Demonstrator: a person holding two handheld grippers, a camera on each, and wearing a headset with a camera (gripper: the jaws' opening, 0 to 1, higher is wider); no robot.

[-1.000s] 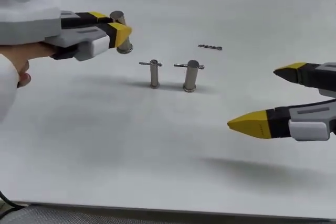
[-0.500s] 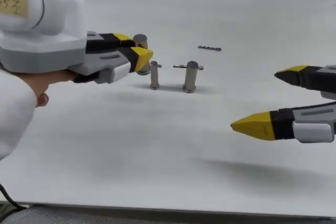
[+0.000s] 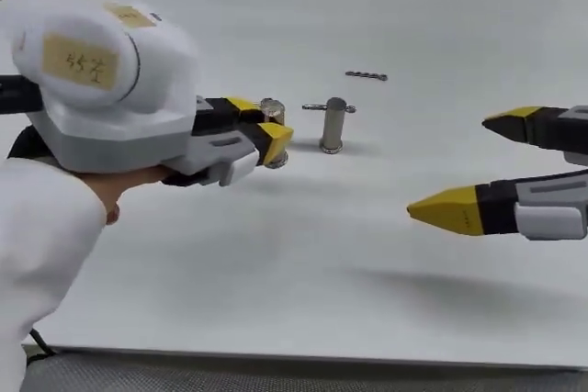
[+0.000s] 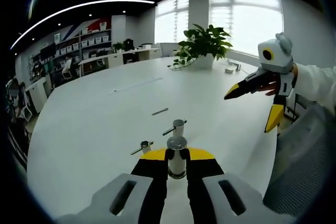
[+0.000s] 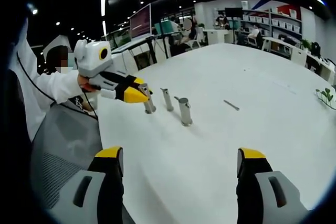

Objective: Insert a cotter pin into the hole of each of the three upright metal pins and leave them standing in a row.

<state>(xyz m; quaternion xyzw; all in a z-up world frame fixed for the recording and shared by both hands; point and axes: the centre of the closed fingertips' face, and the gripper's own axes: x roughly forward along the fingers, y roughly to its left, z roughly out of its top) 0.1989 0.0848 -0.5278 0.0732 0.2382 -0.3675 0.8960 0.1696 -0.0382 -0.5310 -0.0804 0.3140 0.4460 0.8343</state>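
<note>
Left claw [image 4: 177,155] pinches a metal pin [image 4: 176,145] (right claw [image 5: 180,154] agape)

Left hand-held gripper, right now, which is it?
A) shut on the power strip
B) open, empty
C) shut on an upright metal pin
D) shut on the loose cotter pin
C: in the left gripper view the left hand-held gripper has its jaws clamped on an upright metal pin, while the loose cotter pin lies apart, untouched.

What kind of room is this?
Most likely an office or lab workroom: a long white table, shelves of boxes along the back wall, and a potted plant by big windows.
</note>
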